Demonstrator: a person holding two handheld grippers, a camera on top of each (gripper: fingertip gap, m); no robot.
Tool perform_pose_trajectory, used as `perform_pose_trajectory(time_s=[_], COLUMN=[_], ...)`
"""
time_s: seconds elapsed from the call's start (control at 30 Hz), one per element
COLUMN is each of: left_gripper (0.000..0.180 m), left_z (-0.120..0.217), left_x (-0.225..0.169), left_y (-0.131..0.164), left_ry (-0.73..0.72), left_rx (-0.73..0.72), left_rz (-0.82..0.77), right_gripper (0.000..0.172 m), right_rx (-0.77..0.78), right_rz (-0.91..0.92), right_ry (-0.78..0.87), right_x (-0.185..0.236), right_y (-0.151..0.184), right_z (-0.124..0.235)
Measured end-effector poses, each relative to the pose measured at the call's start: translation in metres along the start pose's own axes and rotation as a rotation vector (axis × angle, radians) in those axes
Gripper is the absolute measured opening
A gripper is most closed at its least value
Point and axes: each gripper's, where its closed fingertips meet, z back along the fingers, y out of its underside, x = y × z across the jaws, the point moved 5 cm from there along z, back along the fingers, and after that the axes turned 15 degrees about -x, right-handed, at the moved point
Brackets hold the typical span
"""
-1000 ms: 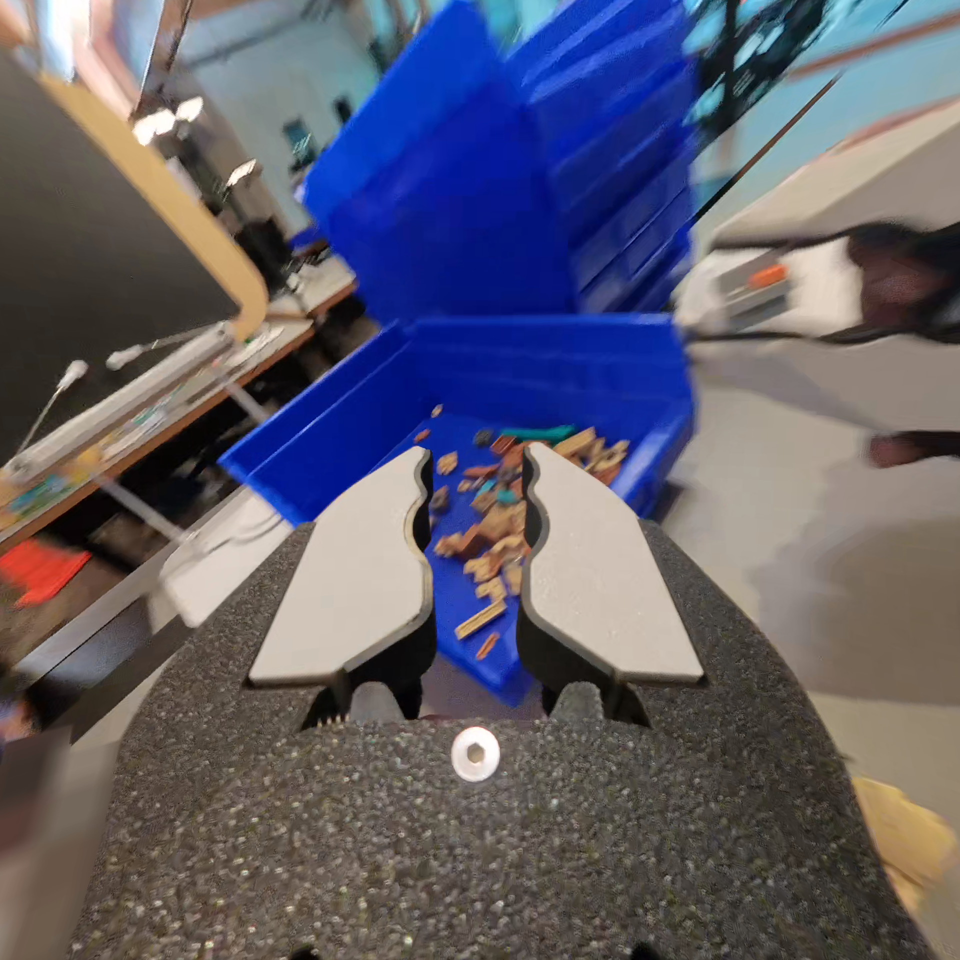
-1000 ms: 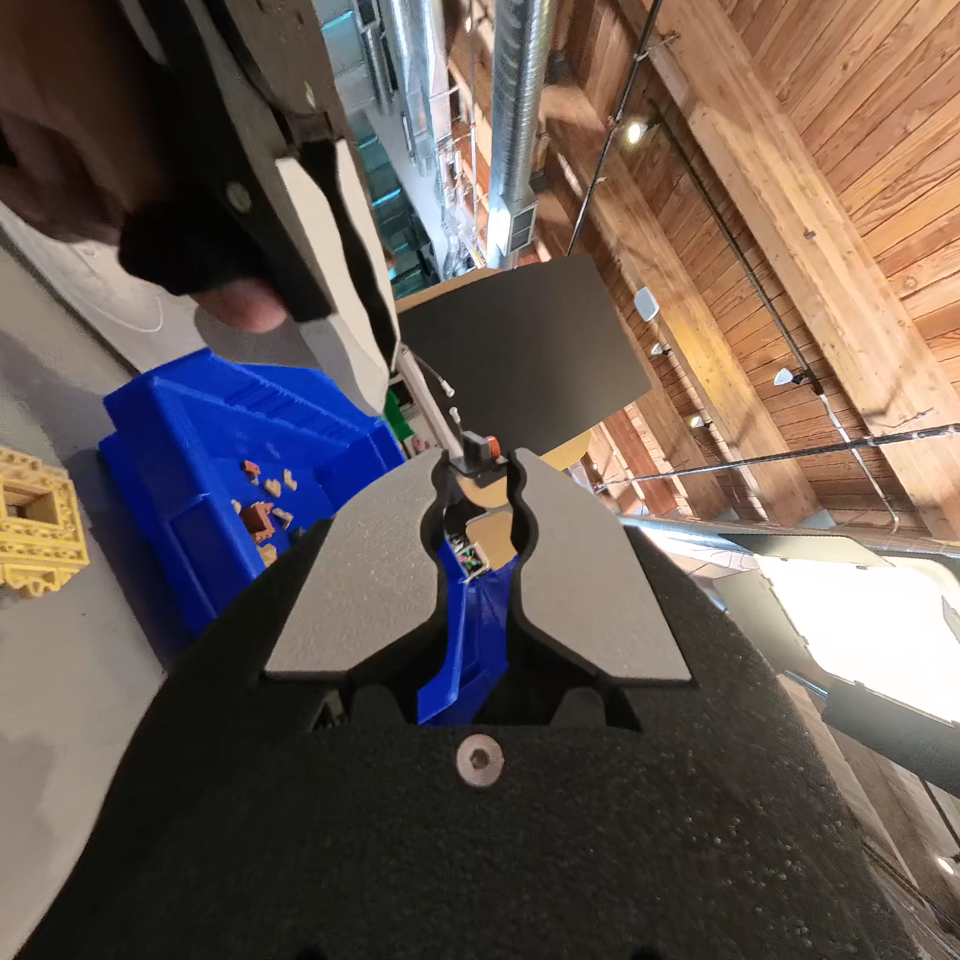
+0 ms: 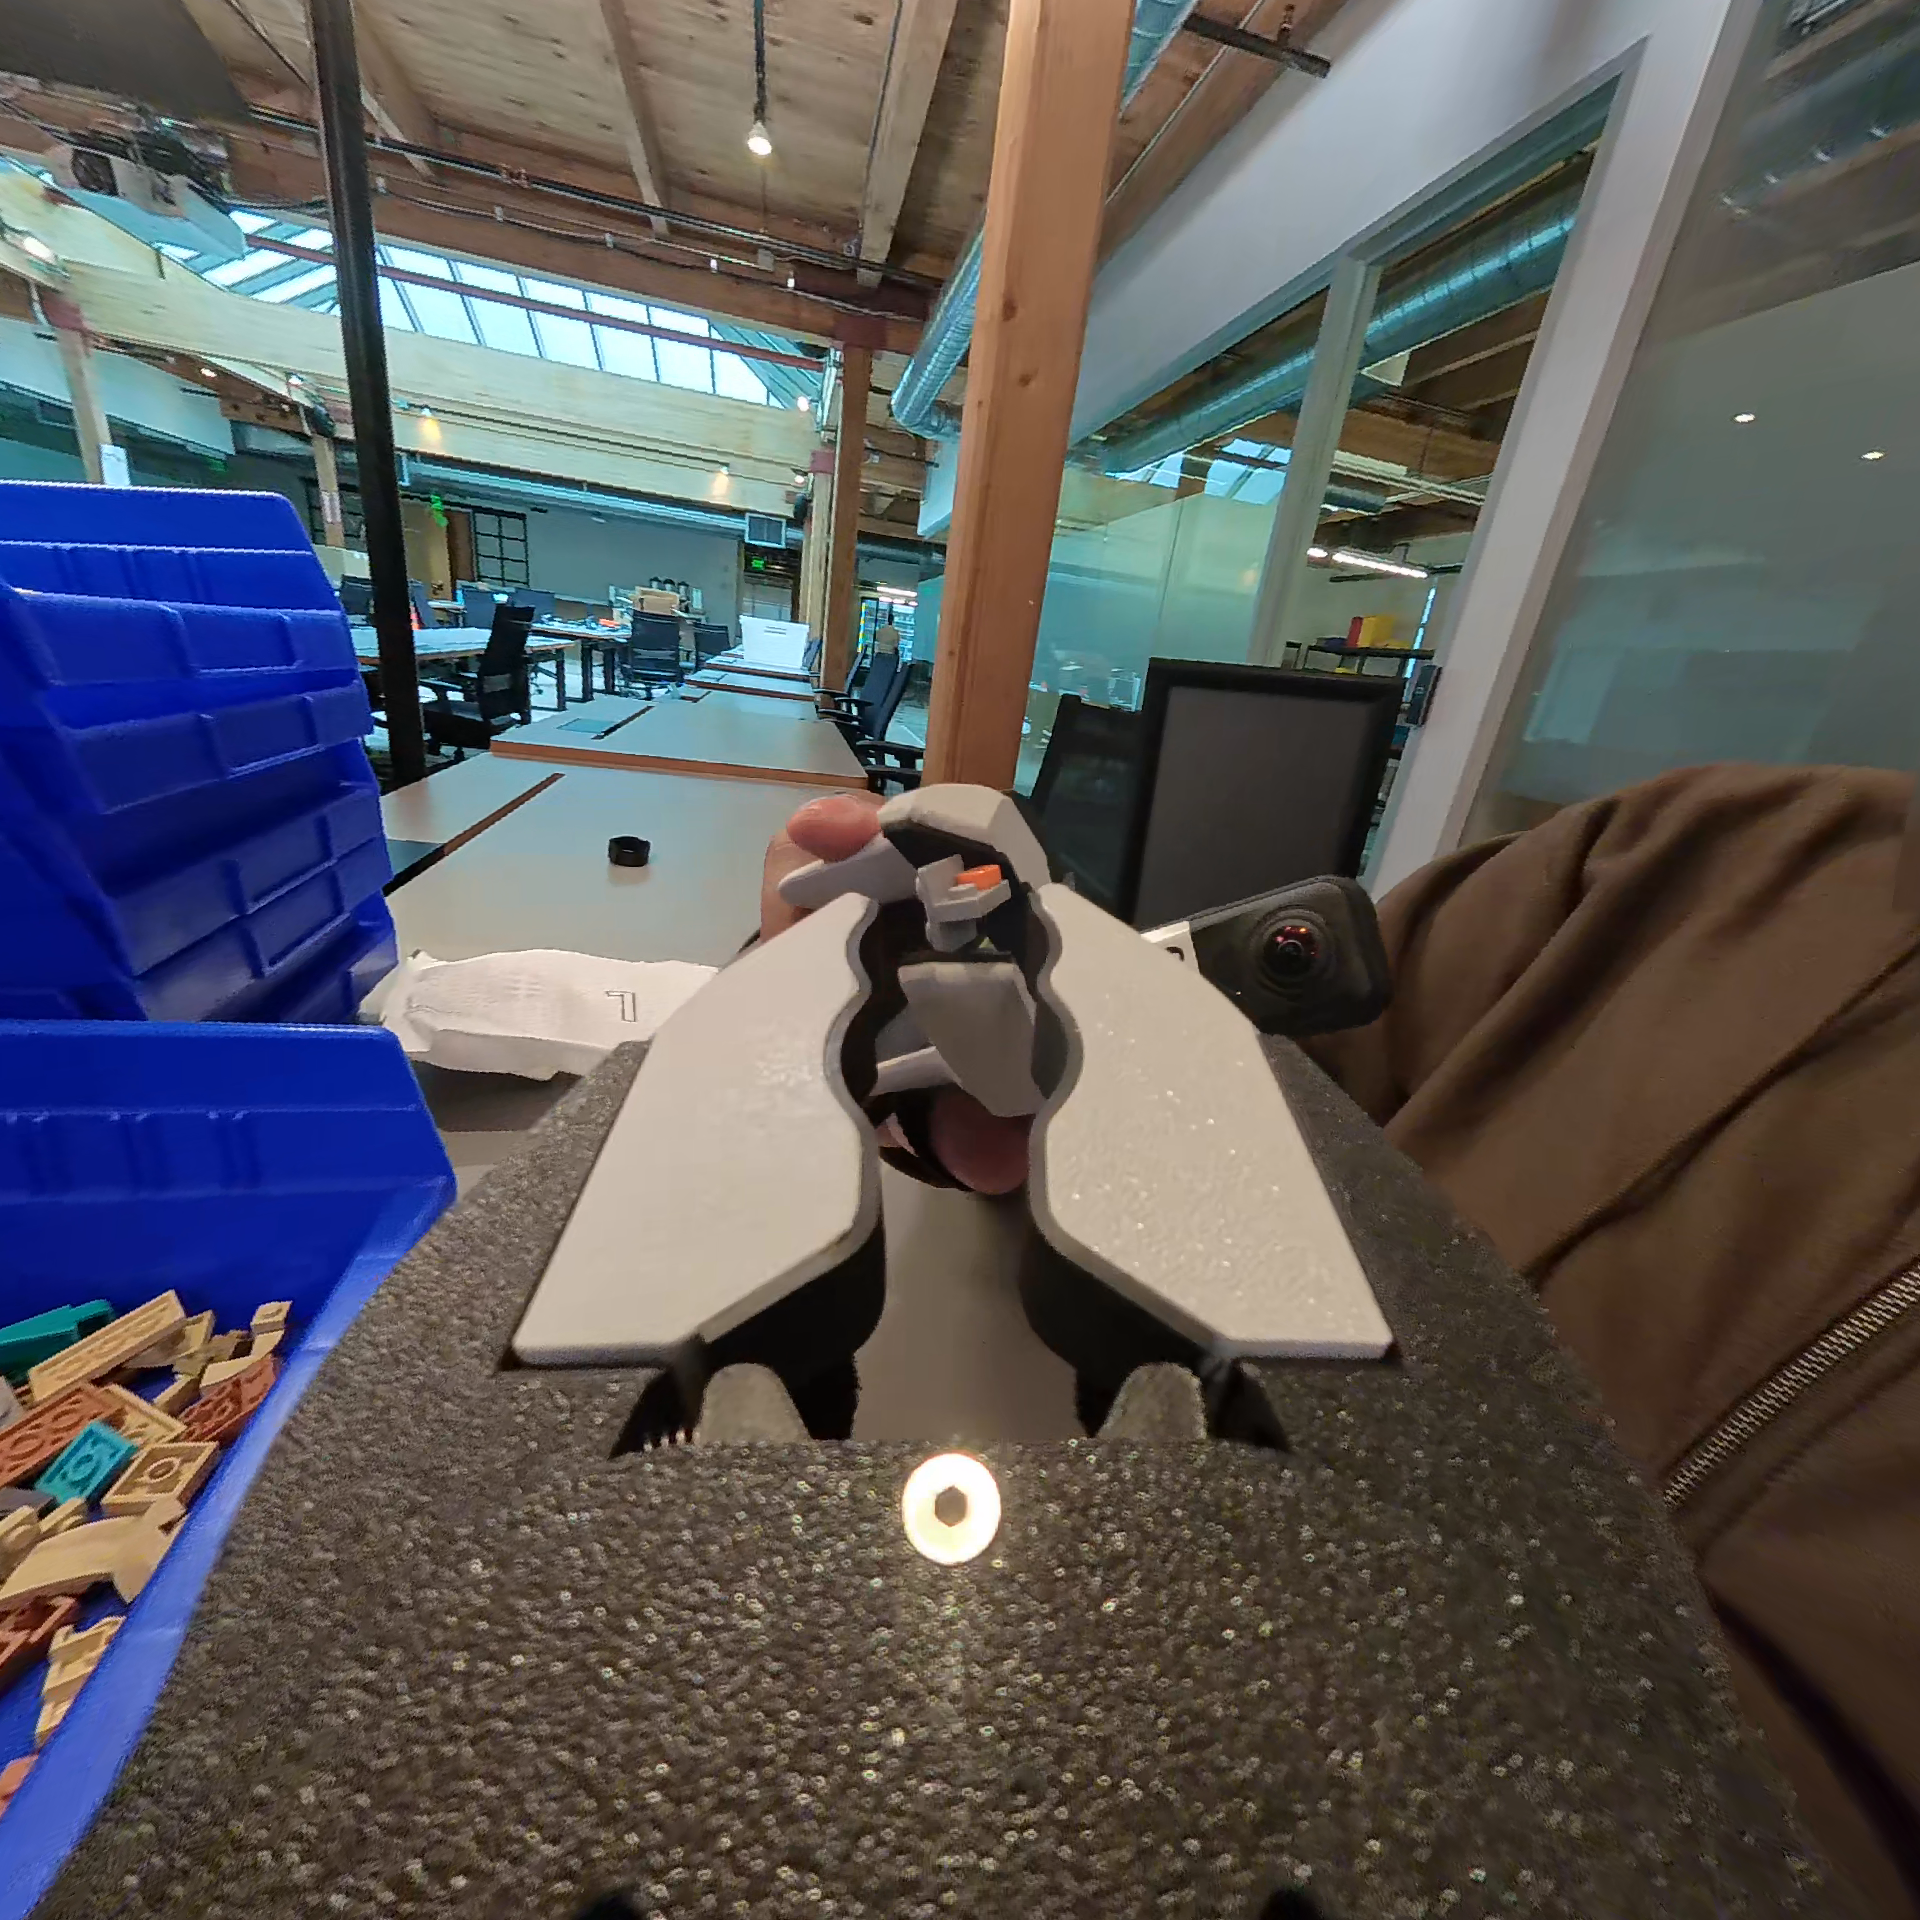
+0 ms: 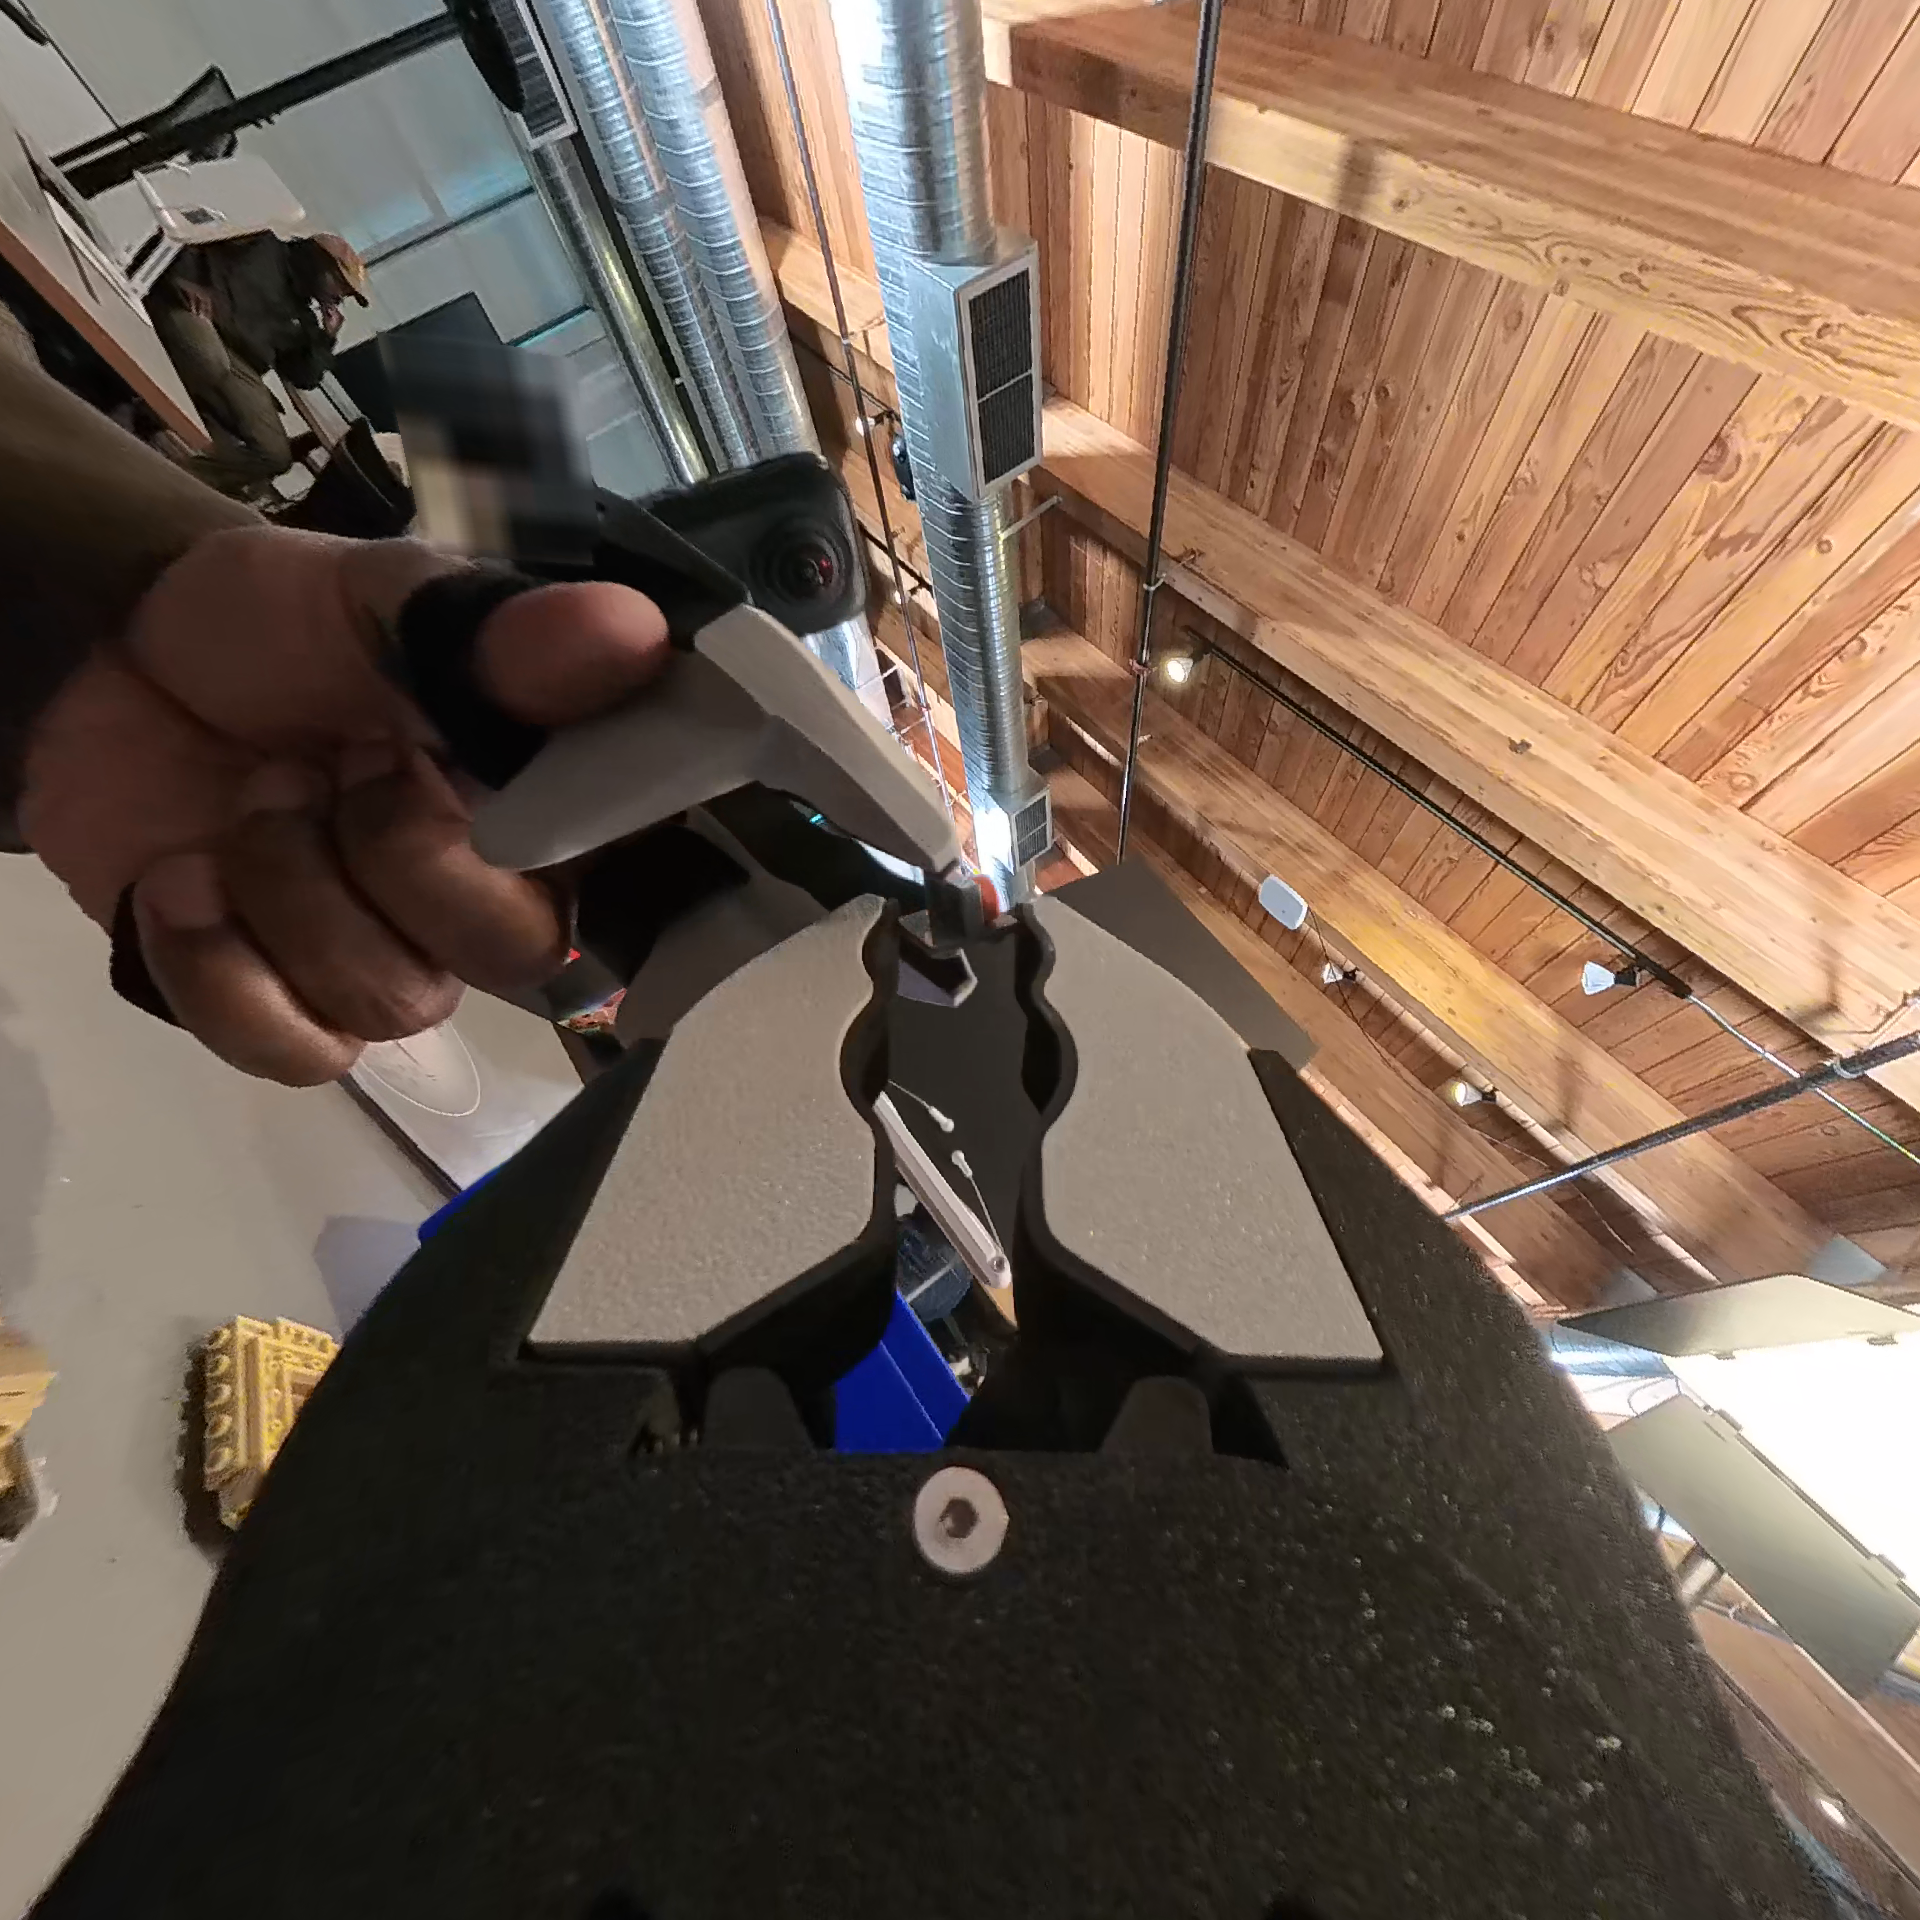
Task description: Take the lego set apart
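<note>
Left wrist view, left claw: the left claw [image 3: 956,920] is released. Its two tips flank a small grey piece [image 3: 948,906] at 12 o'clock, with a gap showing on each side.
Left wrist view, right claw: the right claw [image 3: 925,904] faces in from 12 o'clock, one finger above the piece and one below. A thumb rests on it and a black camera [image 3: 1288,956] sits at its 3 o'clock.
Left wrist view, piece: one grey piece, topped by one orange stud [image 3: 978,876].
Left wrist view, bins: one open blue bin [image 3: 208,1122] at 8 o'clock holds loose tan, brown and teal bricks [image 3: 114,1455], too many to count. A stack of blue bins [image 3: 177,748] stands at 10 o'clock.
Left wrist view, bench: the grey bench [image 3: 540,894] carries one black ring [image 3: 629,850] and one white sheet [image 3: 520,1003].
Left wrist view, writing: the sheet bears one printed mark. No brand can be read.
Left wrist view, other: one dark screen [image 3: 1268,790] at 1 o'clock and a brown sleeve [image 3: 1662,1091] at 3 o'clock.
Right wrist view, right claw: clenched on the grey piece, which sits between its tips at 12 o'clock.
Right wrist view, left claw: it comes in from 10 o'clock, held by a hand [image 4: 291,790]. One finger [image 4: 831,748] reaches the top of the piece and the other is hidden.
Right wrist view, bench: one yellow brick frame [image 4: 260,1403] lies at 8 o'clock, and a second is cut off by the left edge.
Right wrist view, writing: none readable.
</note>
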Motion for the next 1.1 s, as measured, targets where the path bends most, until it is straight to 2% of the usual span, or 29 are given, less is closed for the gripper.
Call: perform_pose_trajectory(time_s=[0.23,0.53,0.73,0.97,1.1], left_gripper=[0.017,0.012,0.01,0.01,0.01], left_z=[0.0,-0.003,-0.004,0.0,0.005], left_x=[-0.005,-0.004,-0.003,0.002,0.004], left_y=[0.001,0.0,-0.005,-0.016,-0.019], left_ry=[0.043,-0.022,-0.138,-0.257,-0.328], left_rx=[0.005,0.036,0.091,0.107,0.217], left_rz=[-0.015,-0.227,-0.569,-0.798,-1.095], right_gripper=[0.021,0.022,0.02,0.02,0.019], right_rx=[-0.026,-0.019,0.033,0.096,0.181], right_rz=[-0.009,-0.185,-0.328,-0.425,-0.678], right_ry=[-0.011,-0.01,-0.016,-0.086,-0.135], right_x=[0.002,-0.001,-0.006,-0.007,-0.008], right_y=[-0.005,-0.002,0.009,0.02,0.032], right_z=[-0.001,-0.001,0.0,0.002,0.004])
